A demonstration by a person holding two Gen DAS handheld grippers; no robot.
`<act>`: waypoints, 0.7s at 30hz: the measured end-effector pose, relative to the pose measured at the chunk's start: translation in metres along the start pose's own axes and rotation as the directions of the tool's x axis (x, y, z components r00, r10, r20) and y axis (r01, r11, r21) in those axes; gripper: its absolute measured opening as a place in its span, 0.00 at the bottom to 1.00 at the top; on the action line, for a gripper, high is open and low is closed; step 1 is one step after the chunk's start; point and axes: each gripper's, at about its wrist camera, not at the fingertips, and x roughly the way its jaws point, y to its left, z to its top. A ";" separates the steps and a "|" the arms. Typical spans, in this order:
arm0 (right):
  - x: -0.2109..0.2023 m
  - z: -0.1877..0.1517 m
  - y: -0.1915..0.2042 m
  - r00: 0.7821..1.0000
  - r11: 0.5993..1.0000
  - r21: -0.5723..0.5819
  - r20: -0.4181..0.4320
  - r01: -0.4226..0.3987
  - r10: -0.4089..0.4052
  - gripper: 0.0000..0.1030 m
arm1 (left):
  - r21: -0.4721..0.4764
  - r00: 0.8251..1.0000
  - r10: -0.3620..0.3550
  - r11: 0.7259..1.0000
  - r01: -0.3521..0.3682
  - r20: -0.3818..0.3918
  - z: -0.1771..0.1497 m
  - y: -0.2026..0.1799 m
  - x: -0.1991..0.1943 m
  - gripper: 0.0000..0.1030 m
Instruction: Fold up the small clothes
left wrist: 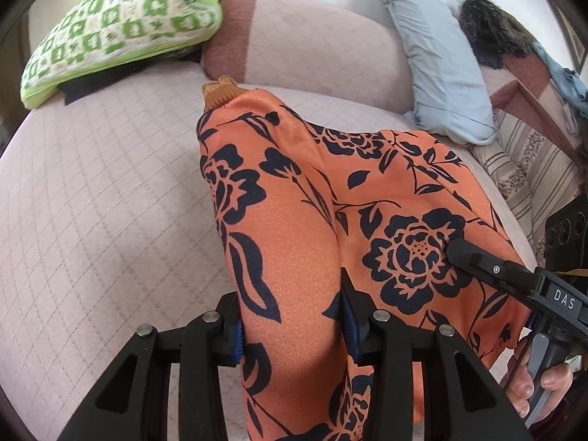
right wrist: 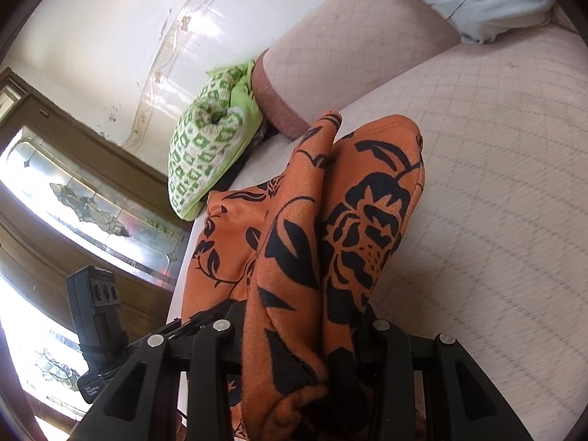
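Left wrist view. A green-and-white cushion (left wrist: 121, 25) is seen at upper left, resting on the pale quilted sofa seat (left wrist: 92, 191). The orange garment with a dark flower print (left wrist: 294, 191) is spread from centre to lower right, raised off the seat and draped down toward the bottom edge. A bunched fold of it is clamped between the two blue-padded fingers of the left gripper (left wrist: 292, 334) at bottom centre; the cloth fills the gap between the jaws. At upper right a light blue pillow (left wrist: 437, 70) is propped against the sofa back. At right edge the right gripper (left wrist: 463, 253) is seen, its black finger pressed against the cloth; a hand (left wrist: 540, 386) is wrapped round its handle at lower right.

Right wrist view. The other tool's body is noted at lower left, before a glazed wooden door (right wrist: 73, 198). The cushion (right wrist: 209, 158) lies left of centre. The garment (right wrist: 330, 220) is gathered in thick folds at centre and is gripped between the jaws at the bottom edge; the pads are hidden by cloth. The seat (right wrist: 496, 183) fills the right.
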 end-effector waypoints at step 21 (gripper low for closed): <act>0.048 -0.006 -0.011 0.991 0.997 0.010 -0.111 0.073 -0.072 0.37 | -0.011 0.995 0.056 0.998 -0.057 -0.082 -0.009 0.020 0.033 0.46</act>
